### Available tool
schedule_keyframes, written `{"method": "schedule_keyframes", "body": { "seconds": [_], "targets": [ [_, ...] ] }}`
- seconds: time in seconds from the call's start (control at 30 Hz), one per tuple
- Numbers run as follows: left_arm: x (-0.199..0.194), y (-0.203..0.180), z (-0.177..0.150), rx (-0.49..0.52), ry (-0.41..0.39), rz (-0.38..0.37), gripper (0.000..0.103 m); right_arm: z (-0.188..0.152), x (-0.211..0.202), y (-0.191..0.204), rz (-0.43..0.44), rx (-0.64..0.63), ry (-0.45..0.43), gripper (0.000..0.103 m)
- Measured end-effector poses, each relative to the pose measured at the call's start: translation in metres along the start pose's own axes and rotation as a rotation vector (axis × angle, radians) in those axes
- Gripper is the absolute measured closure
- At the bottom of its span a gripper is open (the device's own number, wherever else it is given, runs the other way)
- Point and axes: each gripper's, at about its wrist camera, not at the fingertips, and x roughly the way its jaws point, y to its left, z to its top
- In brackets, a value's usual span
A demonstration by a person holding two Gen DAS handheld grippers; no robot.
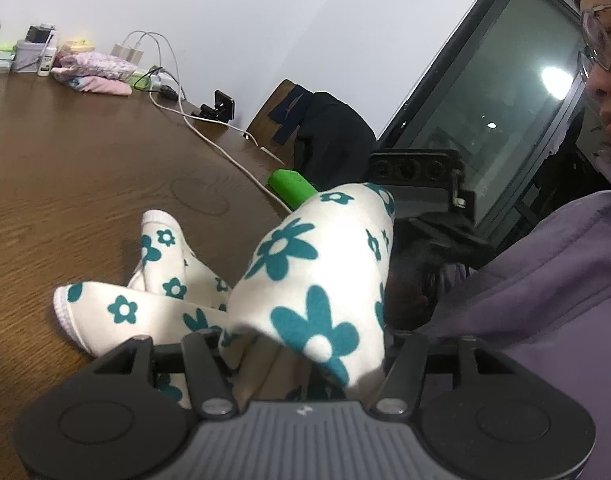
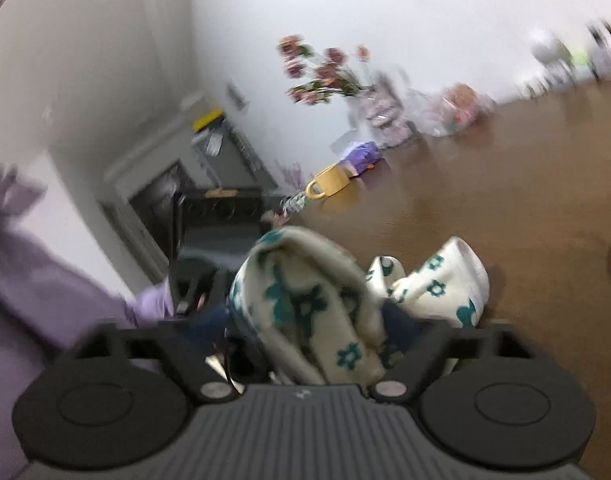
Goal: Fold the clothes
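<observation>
Left wrist view: the left claw (image 1: 301, 344) has the white garment with teal flowers (image 1: 305, 264) bunched between its fingers, apparently clamped, two cuffed ends trailing onto the brown counter (image 1: 65, 168) near its edge. Right wrist view, blurred: the right claw (image 2: 305, 344) seems clamped on the same garment; a yellow mug (image 2: 329, 184) sits at the counter's far edge.

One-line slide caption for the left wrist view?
White garment with teal flowers draped over the left gripper above a brown wooden table, two ribbed cuffs trailing.
</observation>
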Motion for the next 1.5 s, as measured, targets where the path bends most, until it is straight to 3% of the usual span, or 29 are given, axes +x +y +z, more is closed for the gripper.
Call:
{"method": "schedule_keyframes", "body": {
  "seconds": [0.07, 0.13, 0.3, 0.47, 0.63, 0.83, 0.93, 1.03, 1.1, 1.23, 1.33, 1.37, 1.47, 1.5],
  "targets": [
    [0.0, 0.003, 0.001, -0.021, -0.004, 0.014, 0.046, 0.0, -0.001, -0.013, 0.012, 0.078, -0.029, 0.052],
    [-0.001, 0.005, 0.002, -0.032, -0.006, 0.027, 0.046, -0.001, 0.002, -0.018, 0.007, 0.094, -0.044, 0.054],
    [-0.003, 0.007, 0.006, -0.061, -0.019, 0.084, 0.028, -0.002, 0.006, -0.023, -0.018, 0.105, -0.066, 0.059],
    [-0.027, 0.002, 0.009, -0.068, -0.087, 0.169, 0.014, -0.005, 0.005, -0.024, -0.031, 0.123, -0.082, 0.061],
    [-0.055, -0.011, 0.011, -0.052, -0.157, 0.331, 0.013, -0.005, 0.006, -0.025, -0.067, 0.15, -0.102, 0.061],
    [-0.068, -0.011, 0.008, -0.122, -0.259, 0.453, 0.013, -0.001, 0.01, -0.023, -0.135, 0.166, -0.116, 0.061],
    [-0.082, -0.006, 0.013, -0.197, -0.359, 0.512, 0.013, -0.001, 0.01, -0.023, -0.185, 0.169, -0.128, 0.061],
    [-0.087, -0.009, 0.022, -0.207, -0.409, 0.525, 0.014, -0.001, 0.013, -0.027, -0.207, 0.197, -0.139, 0.061],
    [-0.084, -0.015, 0.027, -0.176, -0.41, 0.521, 0.014, 0.0, 0.015, -0.029, -0.224, 0.217, -0.147, 0.061],
    [-0.058, -0.025, 0.027, -0.098, -0.329, 0.493, 0.015, 0.003, 0.021, -0.036, -0.282, 0.271, -0.152, 0.061],
    [-0.036, -0.021, 0.023, -0.1, -0.235, 0.536, 0.027, 0.003, 0.025, -0.033, -0.335, 0.253, -0.148, 0.061],
    [-0.031, -0.017, 0.021, -0.111, -0.208, 0.564, 0.033, 0.003, 0.027, -0.031, -0.368, 0.239, -0.152, 0.058],
    [-0.028, -0.006, 0.013, -0.165, -0.211, 0.564, 0.033, 0.004, 0.03, -0.021, -0.488, 0.156, -0.171, 0.041],
    [-0.029, -0.005, 0.013, -0.177, -0.215, 0.561, 0.033, 0.006, 0.028, -0.016, -0.527, 0.116, -0.184, 0.041]
  ]
}}
